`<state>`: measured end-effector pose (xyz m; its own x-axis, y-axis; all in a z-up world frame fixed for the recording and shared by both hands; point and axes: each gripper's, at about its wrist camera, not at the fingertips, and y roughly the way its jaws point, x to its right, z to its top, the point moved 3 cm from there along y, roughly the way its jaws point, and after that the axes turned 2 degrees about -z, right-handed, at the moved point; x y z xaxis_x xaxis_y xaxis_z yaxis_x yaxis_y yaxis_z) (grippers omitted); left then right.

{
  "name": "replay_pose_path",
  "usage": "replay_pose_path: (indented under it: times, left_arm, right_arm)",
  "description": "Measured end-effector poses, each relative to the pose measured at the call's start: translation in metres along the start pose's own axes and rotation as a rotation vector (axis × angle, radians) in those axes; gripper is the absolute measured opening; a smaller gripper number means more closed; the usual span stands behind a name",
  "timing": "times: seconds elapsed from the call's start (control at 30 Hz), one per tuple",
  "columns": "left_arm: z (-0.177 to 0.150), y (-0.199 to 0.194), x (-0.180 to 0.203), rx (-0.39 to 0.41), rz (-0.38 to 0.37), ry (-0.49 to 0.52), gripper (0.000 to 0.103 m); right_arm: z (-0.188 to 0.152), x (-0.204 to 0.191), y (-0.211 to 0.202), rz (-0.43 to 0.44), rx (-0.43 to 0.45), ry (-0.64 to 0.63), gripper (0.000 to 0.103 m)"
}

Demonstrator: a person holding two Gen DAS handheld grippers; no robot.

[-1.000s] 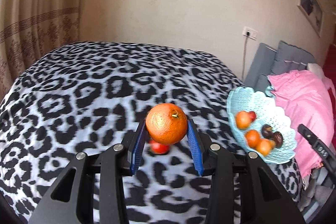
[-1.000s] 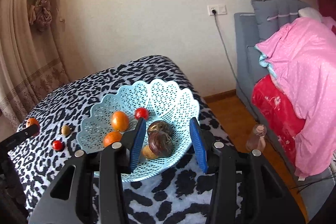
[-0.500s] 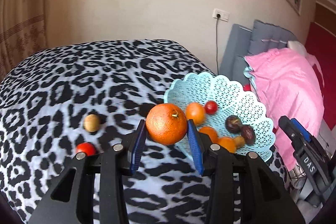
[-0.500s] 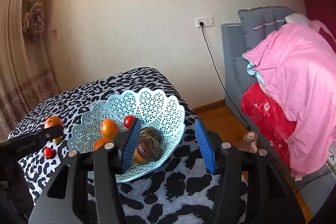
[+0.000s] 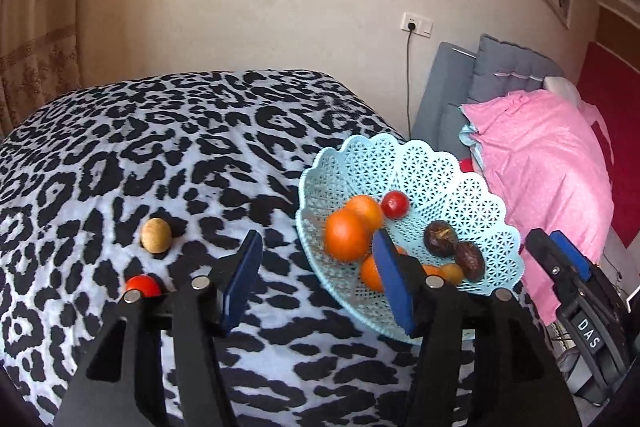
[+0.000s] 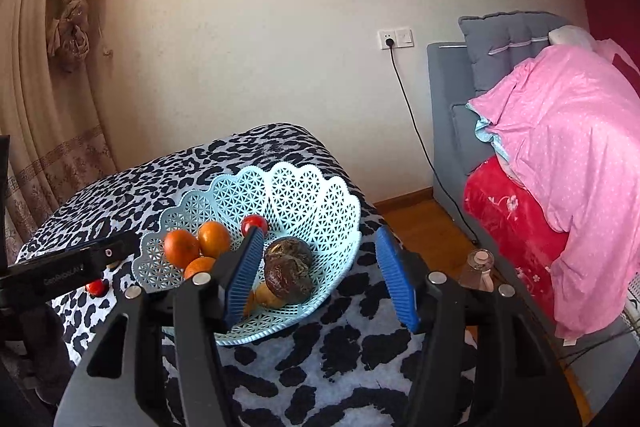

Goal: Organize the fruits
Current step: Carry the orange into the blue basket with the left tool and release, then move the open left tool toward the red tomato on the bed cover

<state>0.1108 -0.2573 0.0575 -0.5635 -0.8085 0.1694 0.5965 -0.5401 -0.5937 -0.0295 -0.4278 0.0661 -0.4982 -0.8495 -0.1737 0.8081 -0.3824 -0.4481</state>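
The table under its leopard-print cloth (image 5: pixel 168 131) carried everything, and its soft, slightly domed cover probably explained why loose fruit was being gathered rather than left to roll. Beside it stood a grey sofa (image 6: pixel 452 95) heaped with a pink blanket (image 6: pixel 560 131), well clear of the work. On the cloth near the table's right edge sat the pale blue lattice basket (image 5: pixel 436 171), its scalloped wall high enough to keep round fruit in. The left gripper (image 5: pixel 316 279) hung just at the basket's near rim with its jaws having just been opening and nothing between them; the large orange (image 5: pixel 346 235), blurred, lay just inside that rim against a second orange (image 5: pixel 366 211), which looked like a release straight into the bowl. The right gripper (image 6: pixel 320 271) hovered over the other side, its jaws parted too after widening, empty, with two dark wrinkled fruits (image 6: pixel 289 267) lying in the basket beyond them, apparently just set down. A small red fruit (image 5: pixel 395 203) and smaller orange ones also lay inside. Two pieces were left on the cloth, well apart from the basket: a tan round fruit (image 5: pixel 156 235) and a red one (image 5: pixel 141 285) partly hidden behind the left gripper's frame. For reaching those, the basket rim and the other gripper seemed the only things to steer round. A small bottle (image 6: pixel 478 265) stood off the table's far side.
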Motion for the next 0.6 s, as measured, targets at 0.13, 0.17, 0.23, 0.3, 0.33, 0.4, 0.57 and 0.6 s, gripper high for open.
replay_pose_path:
  times: [0.13, 0.17, 0.23, 0.3, 0.33, 0.4, 0.57, 0.6]
  left_arm:
    - [-0.005, -0.003, -0.005, 0.001, 0.040, 0.012, 0.064]
    - [-0.005, -0.004, -0.006, 0.003, 0.044, 0.012, 0.067]
    - [-0.007, -0.007, -0.008, 0.005, 0.050, 0.010, 0.068]
    - [-0.008, -0.010, -0.011, 0.006, 0.054, 0.005, 0.068]
    - [-0.008, -0.011, -0.013, 0.007, 0.056, 0.003, 0.069]
    - [-0.008, -0.016, -0.017, 0.016, 0.063, -0.006, 0.072]
    - [-0.008, -0.027, -0.030, 0.031, 0.085, -0.028, 0.072]
    - [-0.008, -0.029, -0.032, 0.034, 0.089, -0.031, 0.072]
  right_arm:
    - [-0.001, 0.000, 0.000, -0.001, -0.002, 0.001, 0.060]
    - [-0.001, 0.000, 0.001, -0.001, -0.003, 0.002, 0.060]
    - [-0.001, 0.000, 0.000, -0.001, -0.004, 0.002, 0.060]
    - [-0.001, 0.000, -0.001, -0.002, -0.002, 0.001, 0.061]
    - [-0.001, 0.000, -0.001, -0.001, -0.002, 0.001, 0.061]
    - [-0.001, 0.001, -0.001, -0.001, -0.002, 0.002, 0.061]
    - [-0.001, 0.000, -0.001, -0.001, -0.001, 0.000, 0.061]
    - [0.000, 0.000, -0.001, 0.000, -0.002, 0.000, 0.061]
